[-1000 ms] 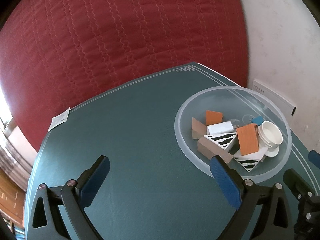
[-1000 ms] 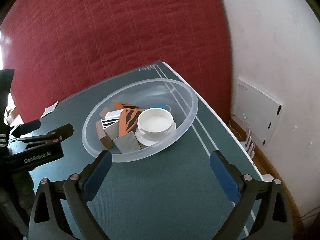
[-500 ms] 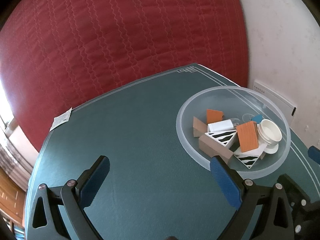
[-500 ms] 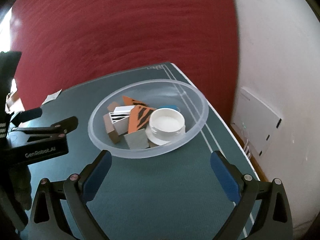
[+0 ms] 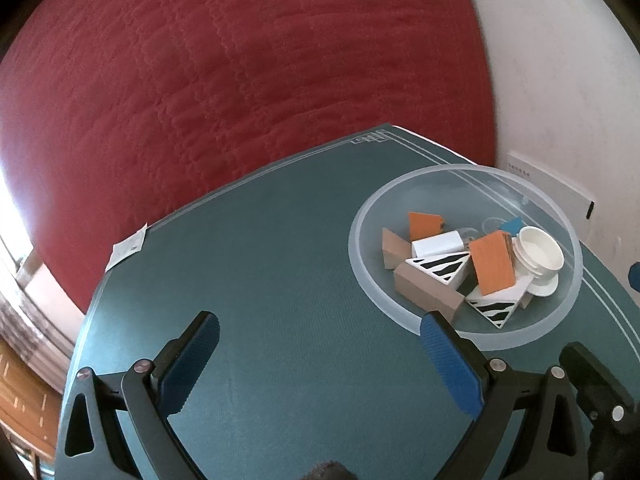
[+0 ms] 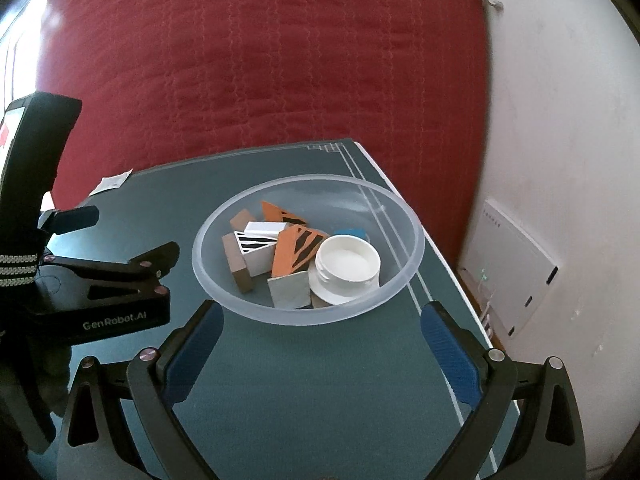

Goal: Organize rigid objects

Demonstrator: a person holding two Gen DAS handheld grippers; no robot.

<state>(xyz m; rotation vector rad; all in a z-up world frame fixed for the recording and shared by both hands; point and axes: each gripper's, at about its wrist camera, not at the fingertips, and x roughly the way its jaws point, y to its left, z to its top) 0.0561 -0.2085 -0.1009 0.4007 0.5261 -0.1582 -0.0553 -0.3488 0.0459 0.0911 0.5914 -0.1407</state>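
I saw the bowl [image 6: 308, 248] on the table [image 6: 320, 380] at my right gripper's twelve o'clock. Blocks [image 6: 256, 248] lay in it, a cup [image 6: 347, 260] at their three o'clock.

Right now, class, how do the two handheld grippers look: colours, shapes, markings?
Both share one design: black angular frames with triangular cutouts and silver rivets, each finger lined with a ribbed blue pad. The left gripper carries white "GenRobot.AI" lettering on its side and a black-and-white striped strap.

Right claw [image 6: 318, 338] open (empty), near clear bowl [image 6: 412, 256] holding blocks [image 6: 296, 250].
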